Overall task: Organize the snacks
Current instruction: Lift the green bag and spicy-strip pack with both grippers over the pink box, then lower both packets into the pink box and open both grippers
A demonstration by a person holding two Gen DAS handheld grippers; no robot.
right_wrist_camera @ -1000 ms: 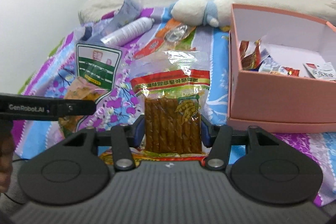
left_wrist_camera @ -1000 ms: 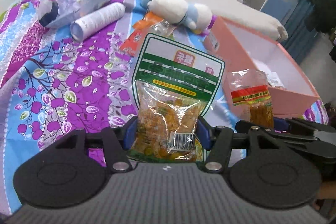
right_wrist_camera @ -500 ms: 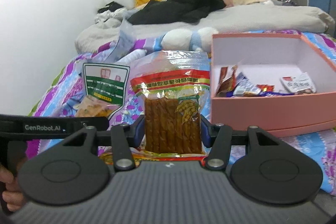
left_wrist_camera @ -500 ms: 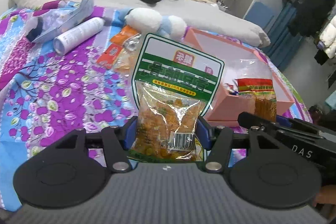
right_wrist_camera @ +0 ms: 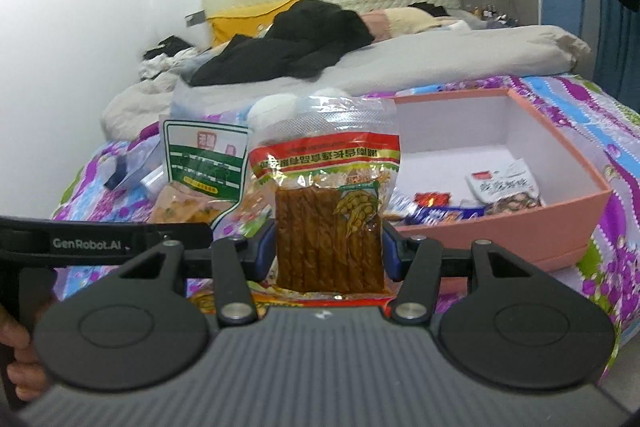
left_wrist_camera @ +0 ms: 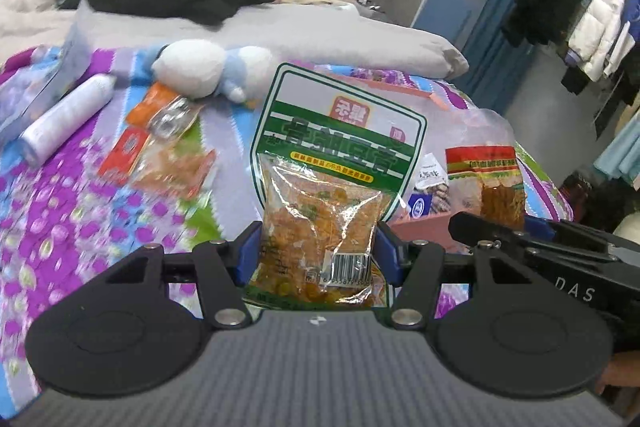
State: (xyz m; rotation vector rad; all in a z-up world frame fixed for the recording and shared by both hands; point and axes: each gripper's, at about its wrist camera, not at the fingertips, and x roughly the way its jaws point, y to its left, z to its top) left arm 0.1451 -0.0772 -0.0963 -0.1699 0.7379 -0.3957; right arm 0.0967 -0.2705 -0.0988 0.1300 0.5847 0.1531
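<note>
The left gripper (left_wrist_camera: 318, 259) is clamped on the green-labelled snack bag (left_wrist_camera: 332, 187), held upright at its lower end; the right gripper (right_wrist_camera: 328, 253) is clamped likewise on the red-labelled bag of brown sticks (right_wrist_camera: 328, 211); both bags ride clear of the floral bedspread (left_wrist_camera: 80, 207). Just beyond and to the right sits the open pink box (right_wrist_camera: 568, 211), several packets already inside. Recommended procedure: carry each bag over the near wall before lowering; release one at a time, so the tools do not foul each other; place onto bare floor of the box. Loose orange packets (left_wrist_camera: 160, 147) farther left remain to be collected.
</note>
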